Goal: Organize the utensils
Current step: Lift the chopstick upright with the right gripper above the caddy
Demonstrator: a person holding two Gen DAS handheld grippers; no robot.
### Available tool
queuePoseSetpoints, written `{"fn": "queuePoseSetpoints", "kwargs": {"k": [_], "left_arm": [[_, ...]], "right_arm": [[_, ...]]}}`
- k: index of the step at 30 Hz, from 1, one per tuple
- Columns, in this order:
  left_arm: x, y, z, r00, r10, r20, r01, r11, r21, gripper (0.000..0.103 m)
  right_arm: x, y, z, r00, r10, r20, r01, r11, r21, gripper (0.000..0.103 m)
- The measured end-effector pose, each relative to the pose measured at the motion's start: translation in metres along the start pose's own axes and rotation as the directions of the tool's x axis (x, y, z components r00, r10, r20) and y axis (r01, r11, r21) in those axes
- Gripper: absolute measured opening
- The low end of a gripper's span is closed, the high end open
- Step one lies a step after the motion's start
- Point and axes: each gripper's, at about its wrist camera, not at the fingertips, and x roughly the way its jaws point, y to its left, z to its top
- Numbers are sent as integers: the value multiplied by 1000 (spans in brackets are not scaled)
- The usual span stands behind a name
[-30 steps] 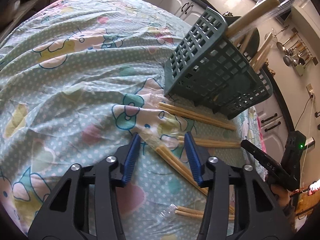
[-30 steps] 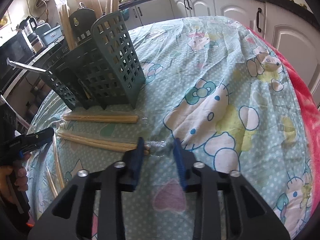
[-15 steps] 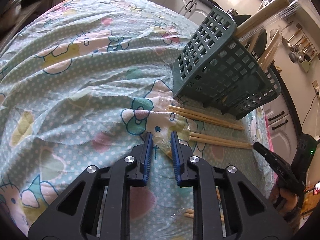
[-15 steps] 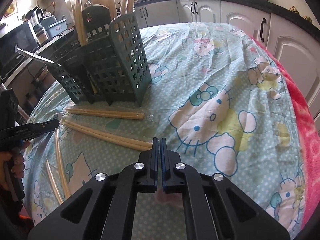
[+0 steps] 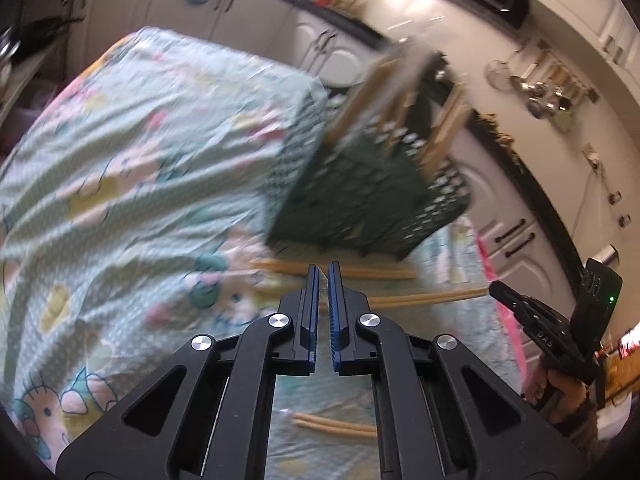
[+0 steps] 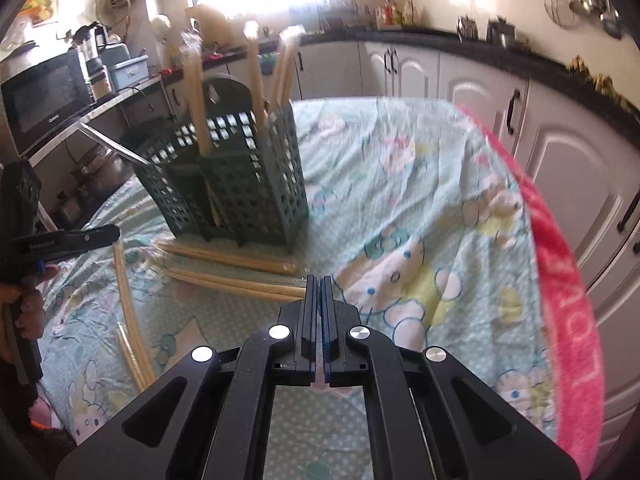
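1. Counter (image 5: 120,184) under a cartoon cloth fills both views, with loose chopsticks (image 6: 228,258) lying below the caddy
2. Green caddy (image 5: 360,200), upper centre, already holds several upright sticks
3. Left gripper (image 5: 323,276) and right gripper (image 6: 320,284), both wide a second ago, now have their jaws pressed together
4. Wrapped chopstick pair (image 6: 236,283) runs between them, seemingly pinched by its clear wrapper ends, so it looks secured for carrying to the caddy
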Motion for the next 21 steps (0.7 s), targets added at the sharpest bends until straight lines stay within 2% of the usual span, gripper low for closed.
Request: {"fn": "queuePoseSetpoints", "kwargs": {"k": [12, 21], "left_arm": [[-16, -81, 23, 995, -86, 46, 77, 981, 177, 1], [-20, -123, 35, 987, -147, 60, 127, 957, 261, 0]], "right_arm": [[-59, 24, 25, 988, 34, 153, -20, 995, -93, 2], [-84, 30, 39, 975, 43, 217, -15, 991, -131, 2]]}}
